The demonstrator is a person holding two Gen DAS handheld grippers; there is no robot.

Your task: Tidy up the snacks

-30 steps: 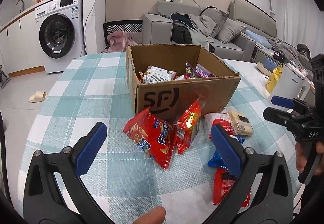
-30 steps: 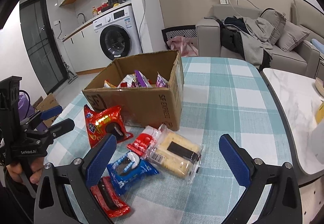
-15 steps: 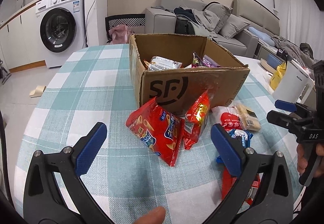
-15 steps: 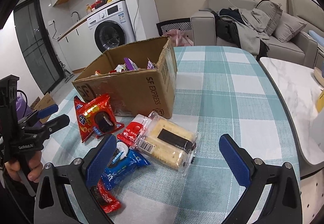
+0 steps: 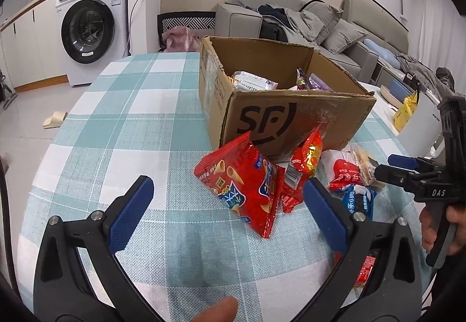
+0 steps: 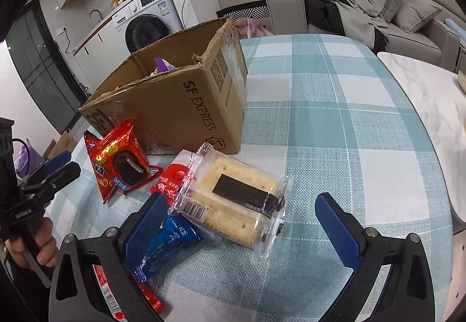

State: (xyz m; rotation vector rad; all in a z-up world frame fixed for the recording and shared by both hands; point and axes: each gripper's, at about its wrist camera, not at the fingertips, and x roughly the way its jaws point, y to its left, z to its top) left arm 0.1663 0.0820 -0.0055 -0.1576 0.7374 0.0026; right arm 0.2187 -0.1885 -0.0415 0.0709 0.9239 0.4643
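An open cardboard box [image 5: 291, 118] [image 6: 186, 106] stands on the checked tablecloth with several snack packs inside. In front of it lie a red cone-snack bag [image 5: 247, 185], a red cookie pack [image 5: 303, 167] [image 6: 122, 158], a clear cracker pack [image 6: 233, 202], a blue cookie pack [image 6: 166, 246] [image 5: 358, 201] and a small red pack [image 6: 171, 185]. My left gripper [image 5: 227, 205] is open and empty, just short of the red bag. My right gripper [image 6: 244, 223] is open and empty, its jaws on either side of the cracker pack, above it.
The table's right edge meets a white marble top [image 6: 431, 94]. A white appliance [image 5: 419, 123] and a yellow bag [image 5: 404, 112] stand to the right of the box. A sofa [image 5: 291, 19] and a washing machine [image 5: 87, 30] are behind the table.
Both grippers have moved forward and lower toward the snacks in front of the box. The cracker pack now sits between the right jaws. Nothing was taken hold of.
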